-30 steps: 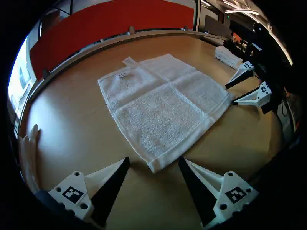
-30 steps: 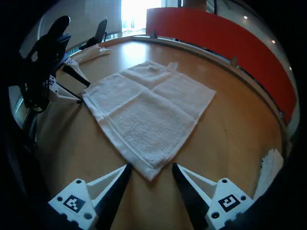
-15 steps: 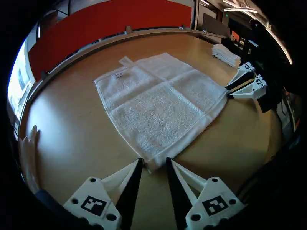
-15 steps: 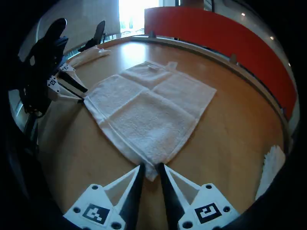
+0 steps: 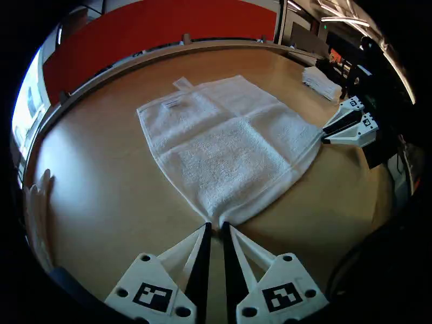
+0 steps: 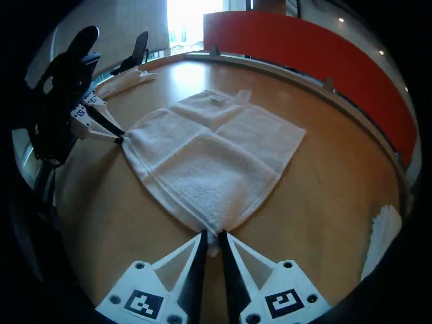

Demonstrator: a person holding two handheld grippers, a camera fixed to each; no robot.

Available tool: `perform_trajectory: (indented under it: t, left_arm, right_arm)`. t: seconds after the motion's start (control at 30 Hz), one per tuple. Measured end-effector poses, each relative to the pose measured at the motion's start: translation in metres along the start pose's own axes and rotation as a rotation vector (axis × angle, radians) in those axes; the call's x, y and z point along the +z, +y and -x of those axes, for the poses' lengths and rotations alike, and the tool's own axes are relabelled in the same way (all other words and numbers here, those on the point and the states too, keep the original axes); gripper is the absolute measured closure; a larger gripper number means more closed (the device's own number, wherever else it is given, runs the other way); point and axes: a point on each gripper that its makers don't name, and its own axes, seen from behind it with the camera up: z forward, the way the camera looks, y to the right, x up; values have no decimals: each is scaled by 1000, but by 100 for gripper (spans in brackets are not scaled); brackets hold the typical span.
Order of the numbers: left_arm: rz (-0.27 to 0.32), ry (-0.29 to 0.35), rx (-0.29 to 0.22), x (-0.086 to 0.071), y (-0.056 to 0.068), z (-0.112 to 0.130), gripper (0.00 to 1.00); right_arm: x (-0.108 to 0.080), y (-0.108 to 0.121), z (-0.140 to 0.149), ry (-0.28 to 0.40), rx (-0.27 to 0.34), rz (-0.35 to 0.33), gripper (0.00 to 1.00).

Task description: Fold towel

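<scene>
A white towel point(image 5: 227, 146) point(image 6: 208, 156) lies flat on the round wooden table point(image 5: 108, 178), creased into quarters. In the left gripper view, my left gripper point(image 5: 216, 233) is shut on the towel's near corner, which bunches up between the fingertips. Farther off to the right, my right gripper point(image 5: 323, 135) pinches the neighbouring corner. In the right gripper view, my right gripper point(image 6: 211, 240) is shut on its near corner, and my left gripper point(image 6: 122, 136) holds the corner at the left.
A stack of folded white towels point(image 5: 321, 82) sits at the table's far right edge; another white cloth point(image 6: 127, 78) lies near the window side. A red panel point(image 5: 162, 27) runs behind the table's raised rim. Folded cloth point(image 6: 380, 232) rests at the right edge.
Both grippers have gone from wide open to shut on their towel corners. The pinched corners have puckered and the edge between them has drawn slightly taut.
</scene>
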Motion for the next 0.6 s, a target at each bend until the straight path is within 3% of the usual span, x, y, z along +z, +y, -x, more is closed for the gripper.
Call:
perform_trajectory:
  t: [0.6]
  left_arm:
    - [-5,27,-42,-14,0,-13,88]
  right_arm:
    - [-12,3,-24,48,-19,14,83]
